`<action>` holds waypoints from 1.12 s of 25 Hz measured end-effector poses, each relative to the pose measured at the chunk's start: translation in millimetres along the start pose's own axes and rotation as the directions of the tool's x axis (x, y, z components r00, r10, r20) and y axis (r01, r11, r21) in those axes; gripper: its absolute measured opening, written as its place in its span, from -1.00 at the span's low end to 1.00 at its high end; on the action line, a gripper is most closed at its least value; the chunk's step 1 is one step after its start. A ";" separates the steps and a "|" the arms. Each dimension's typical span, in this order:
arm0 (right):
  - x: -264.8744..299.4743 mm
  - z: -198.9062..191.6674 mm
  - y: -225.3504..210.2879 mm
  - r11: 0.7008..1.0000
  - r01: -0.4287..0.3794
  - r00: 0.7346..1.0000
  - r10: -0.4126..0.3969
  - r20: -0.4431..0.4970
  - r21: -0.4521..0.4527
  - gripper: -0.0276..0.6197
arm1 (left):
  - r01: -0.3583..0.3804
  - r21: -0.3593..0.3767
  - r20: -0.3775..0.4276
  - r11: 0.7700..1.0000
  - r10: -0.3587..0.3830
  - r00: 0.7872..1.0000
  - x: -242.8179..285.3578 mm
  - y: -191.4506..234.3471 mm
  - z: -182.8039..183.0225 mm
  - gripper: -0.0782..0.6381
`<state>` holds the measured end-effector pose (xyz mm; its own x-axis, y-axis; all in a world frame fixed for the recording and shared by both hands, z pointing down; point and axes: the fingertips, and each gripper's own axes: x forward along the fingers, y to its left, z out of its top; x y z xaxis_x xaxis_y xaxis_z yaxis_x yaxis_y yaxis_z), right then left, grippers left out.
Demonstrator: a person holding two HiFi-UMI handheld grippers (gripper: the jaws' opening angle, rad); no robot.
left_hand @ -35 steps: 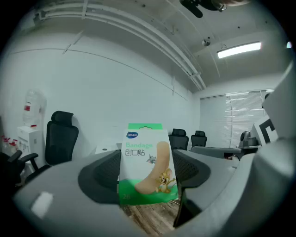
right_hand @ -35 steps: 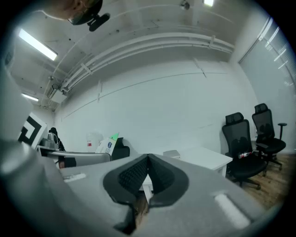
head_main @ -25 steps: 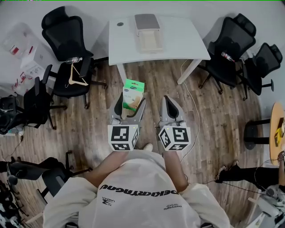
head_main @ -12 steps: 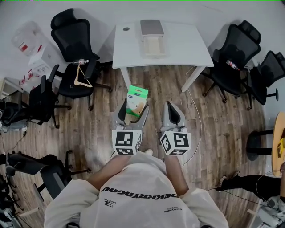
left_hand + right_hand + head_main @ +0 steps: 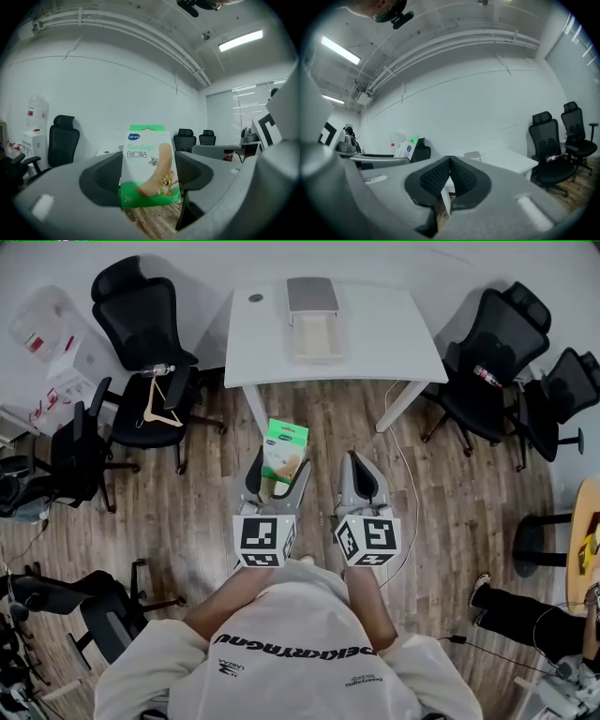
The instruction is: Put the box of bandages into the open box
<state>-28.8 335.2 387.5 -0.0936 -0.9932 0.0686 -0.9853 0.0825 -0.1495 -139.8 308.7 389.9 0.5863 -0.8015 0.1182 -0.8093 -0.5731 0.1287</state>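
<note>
**Current step: transport.** The left gripper (image 5: 278,471) pinches the box of bandages (image 5: 284,446) between its two pads, one pad on each broad side of the box. In the left gripper view the box stands upright between the jaws with its printed face toward the camera. Its green top projects above the pads.

The right gripper (image 5: 357,461) has its jaws pressed together, and the right gripper view shows nothing between them. It sits just beside the left gripper, at the centre of the head view.

**Position of the task items.**
- The box of bandages is held in the air over the wooden floor (image 5: 216,512), at the centre of the head view, below the near edge of the white table (image 5: 394,334).
- The open box (image 5: 316,339) rests on the table at the upper centre of the frame. Its grey lid (image 5: 311,294) lies at the far side, and the pale tray faces the person.
- The bandage box and the open box are well apart, and the bandage box has not yet reached the table.
- Black office chairs (image 5: 141,315) stand to the left and right of the table, clear of the direct line to it.

**Next move, as judged from this moment.**
1. The left gripper needs to advance toward the upper centre of the frame until the bandage box is over the tray of the open box.
2. It then needs to lower the box inside the tray walls.
3. Only then should the jaws spread.

The approach should stay clear of the lid. The right gripper has no evident role unless the open box needs steadying.
</note>
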 end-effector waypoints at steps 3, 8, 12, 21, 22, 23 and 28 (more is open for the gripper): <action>27.1 4.3 -11.0 1.000 0.004 1.000 -0.004 0.001 -0.016 -0.92 | 0.000 -0.015 0.003 1.000 0.000 1.000 29.9 10.9 2.8 0.22; 78.1 9.8 -26.6 1.000 0.004 1.000 -0.004 0.000 -0.020 -0.92 | 0.013 -0.022 0.002 1.000 -0.013 1.000 82.7 25.9 10.8 0.22; 121.1 14.4 -35.1 1.000 -0.010 1.000 0.009 -0.010 -0.023 -0.92 | 0.019 -0.022 -0.001 1.000 -0.019 1.000 123.2 41.8 19.0 0.22; 206.3 42.7 -59.4 0.999 0.021 1.000 -0.021 -0.006 -0.036 -0.92 | 0.026 -0.039 -0.013 0.999 -0.027 1.000 203.3 80.9 45.6 0.22; 215.4 45.9 -62.6 0.999 0.026 1.000 -0.026 -0.005 -0.036 -0.92 | 0.029 -0.040 -0.014 0.999 -0.029 0.999 212.1 84.1 48.7 0.22; 224.4 48.5 -65.4 0.999 0.031 1.000 -0.031 -0.006 -0.035 -0.92 | 0.032 -0.042 -0.014 0.999 -0.032 0.999 220.2 87.4 51.5 0.22; 268.1 52.1 -71.2 0.999 0.039 0.999 -0.039 -0.017 -0.037 -0.92 | 0.039 -0.056 -0.025 0.998 -0.040 0.999 256.8 108.6 57.1 0.22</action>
<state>23.7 58.8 365.2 -0.0573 -0.9942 0.0912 -0.9928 0.0470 -0.1105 -79.2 30.9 378.0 0.6193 -0.7730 0.1379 -0.7826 -0.5934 0.1884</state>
